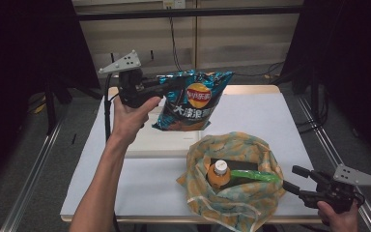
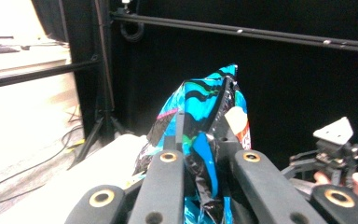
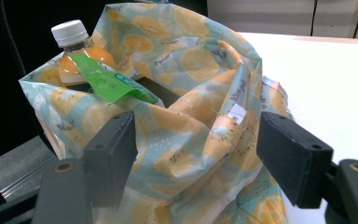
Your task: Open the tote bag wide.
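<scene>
white table (image 1: 270,121), white tray (image 1: 159,142), black frame (image 1: 188,13)

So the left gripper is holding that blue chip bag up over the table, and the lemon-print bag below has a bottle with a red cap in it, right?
Nearly. The left gripper does hold the blue chip bag up over the table, and the lemon-print bag does hold a bottle. But its cap is white, not red, as the right gripper view shows clearly.
</scene>
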A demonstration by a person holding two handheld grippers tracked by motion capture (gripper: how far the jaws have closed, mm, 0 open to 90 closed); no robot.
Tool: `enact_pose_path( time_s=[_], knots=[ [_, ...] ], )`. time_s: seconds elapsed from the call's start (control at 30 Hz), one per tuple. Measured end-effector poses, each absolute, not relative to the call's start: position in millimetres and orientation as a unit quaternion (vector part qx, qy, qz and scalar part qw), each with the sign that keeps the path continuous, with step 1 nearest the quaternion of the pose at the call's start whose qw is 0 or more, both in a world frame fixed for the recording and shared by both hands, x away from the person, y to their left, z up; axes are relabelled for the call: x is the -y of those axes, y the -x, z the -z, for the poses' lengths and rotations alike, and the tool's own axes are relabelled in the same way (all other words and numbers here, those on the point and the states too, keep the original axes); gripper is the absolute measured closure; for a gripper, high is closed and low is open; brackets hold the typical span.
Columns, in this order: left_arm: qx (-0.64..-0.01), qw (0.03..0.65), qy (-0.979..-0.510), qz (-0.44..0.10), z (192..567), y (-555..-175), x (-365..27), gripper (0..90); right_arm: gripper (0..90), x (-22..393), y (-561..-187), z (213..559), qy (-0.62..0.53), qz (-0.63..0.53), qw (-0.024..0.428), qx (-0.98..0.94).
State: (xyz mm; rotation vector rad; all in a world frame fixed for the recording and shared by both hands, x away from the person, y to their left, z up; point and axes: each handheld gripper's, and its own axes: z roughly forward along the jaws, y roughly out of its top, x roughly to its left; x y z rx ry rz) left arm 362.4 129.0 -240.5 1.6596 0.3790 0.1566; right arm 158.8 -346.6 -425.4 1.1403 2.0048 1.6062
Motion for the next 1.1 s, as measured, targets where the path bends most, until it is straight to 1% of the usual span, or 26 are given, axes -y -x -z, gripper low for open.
enact_pose_path(
  time_s=[0.3,0.5,0.53,0.67,0.9,1.1],
  knots=[
    [-0.201,0.648,-0.731,-0.077,263.3,-379.3,-153.8,86.1,28.2,345.0,-159.9,426.1,-0.398,-0.564,0.162,-0.705],
    [-0.230,0.640,-0.730,-0.067,291.1,-400.4,-164.7,86.3,27.3,344.3,-159.8,425.8,-0.396,-0.566,0.160,-0.705],
    [-0.230,0.640,-0.730,-0.067,291.1,-400.4,-164.7,86.4,27.3,344.3,-159.7,425.7,-0.395,-0.567,0.161,-0.705],
    [-0.249,0.633,-0.729,-0.066,306.8,-413.6,-168.8,86.4,23.3,343.5,-158.2,424.3,-0.386,-0.573,0.167,-0.703],
    [-0.260,0.626,-0.733,-0.057,320.4,-430.0,-166.6,86.5,10.9,342.2,-156.4,421.6,-0.388,-0.576,0.172,-0.699],
    [-0.273,0.618,-0.735,-0.057,333.6,-447.0,-162.0,86.5,8.2,342.0,-156.0,421.1,-0.389,-0.573,0.176,-0.699]
  ],
)
